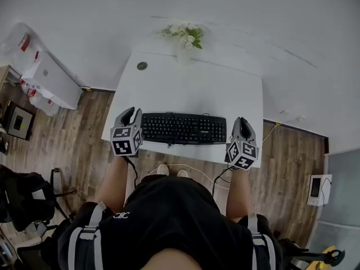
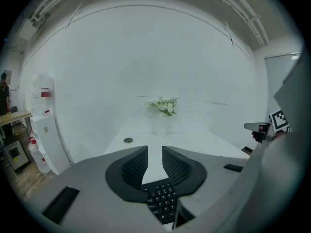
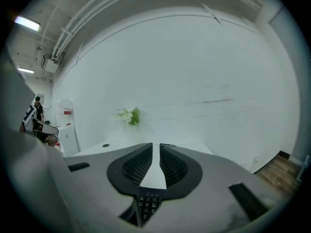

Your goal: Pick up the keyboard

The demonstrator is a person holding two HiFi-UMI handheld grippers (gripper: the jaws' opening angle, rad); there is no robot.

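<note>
The keyboard (image 1: 184, 128) lies flat on the white surface (image 1: 191, 89), with one end just beside each pair of jaws. The left gripper (image 1: 130, 116) holds nothing and its jaws stand apart. The right gripper (image 1: 242, 124) also holds nothing, its jaws parted by a narrower gap.

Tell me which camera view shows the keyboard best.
Head view: the whole keyboard shows on the white desk. The left and right gripper views each catch only a few keys, low in frame.
</note>
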